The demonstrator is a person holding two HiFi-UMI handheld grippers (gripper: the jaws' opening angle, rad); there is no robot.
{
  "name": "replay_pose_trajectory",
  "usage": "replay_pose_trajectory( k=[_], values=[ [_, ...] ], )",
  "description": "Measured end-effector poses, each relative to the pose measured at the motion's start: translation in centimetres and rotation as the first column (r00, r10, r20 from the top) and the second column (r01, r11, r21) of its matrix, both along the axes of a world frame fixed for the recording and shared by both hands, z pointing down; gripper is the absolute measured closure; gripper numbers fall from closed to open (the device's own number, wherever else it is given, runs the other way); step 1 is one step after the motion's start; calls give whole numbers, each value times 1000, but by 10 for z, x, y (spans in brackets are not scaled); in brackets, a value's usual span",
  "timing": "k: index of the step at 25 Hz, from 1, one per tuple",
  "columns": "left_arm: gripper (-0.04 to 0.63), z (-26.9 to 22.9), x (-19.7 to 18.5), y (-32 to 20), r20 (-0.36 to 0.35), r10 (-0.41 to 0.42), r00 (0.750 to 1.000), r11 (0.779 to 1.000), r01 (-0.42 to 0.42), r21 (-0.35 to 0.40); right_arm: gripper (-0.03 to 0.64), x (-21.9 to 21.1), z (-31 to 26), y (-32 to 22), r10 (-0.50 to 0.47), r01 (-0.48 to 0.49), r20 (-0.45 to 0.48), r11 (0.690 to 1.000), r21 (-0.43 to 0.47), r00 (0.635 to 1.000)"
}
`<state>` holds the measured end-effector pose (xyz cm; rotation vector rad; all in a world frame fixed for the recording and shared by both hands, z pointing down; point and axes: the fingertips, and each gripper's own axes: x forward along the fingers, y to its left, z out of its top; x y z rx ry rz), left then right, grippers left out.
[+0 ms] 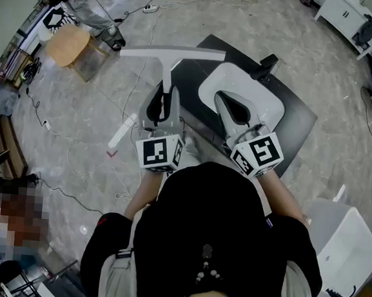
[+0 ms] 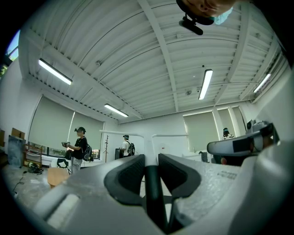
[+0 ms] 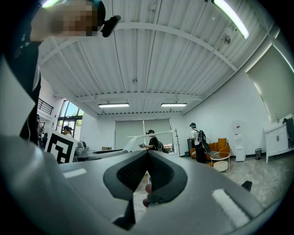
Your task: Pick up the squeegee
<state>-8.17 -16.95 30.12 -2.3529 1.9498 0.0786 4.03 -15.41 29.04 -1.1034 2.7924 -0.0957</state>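
The squeegee is white and T-shaped, with its long blade (image 1: 172,52) held level out in front and a dark handle running back to me. My left gripper (image 1: 164,99) is shut on that handle. In the left gripper view the black handle (image 2: 152,193) sits pinched between the two ribbed pads, and the white stem and blade (image 2: 148,136) stick out past the left gripper (image 2: 150,161). My right gripper (image 1: 232,110) hovers beside it to the right, shut with its tips meeting and nothing in it. From the right gripper (image 3: 148,155) view the squeegee blade (image 3: 151,135) shows ahead at the left.
Below lie a black floor mat (image 1: 295,118) with a white rounded object (image 1: 271,101) on it, a wooden stool (image 1: 68,44), a white tube (image 1: 123,131), cables, and a white bin (image 1: 346,243) at the right. Other people stand across the room (image 2: 79,147).
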Motion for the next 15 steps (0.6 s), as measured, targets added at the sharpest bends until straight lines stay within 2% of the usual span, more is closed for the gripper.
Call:
replay_pose_trajectory(
  k=[15],
  values=[
    [489,-1,-1,-10,9,6,1000,1000,-6,-7,616,-6,-3,-10,-6,6,-2,1000,-4,1000]
  ],
)
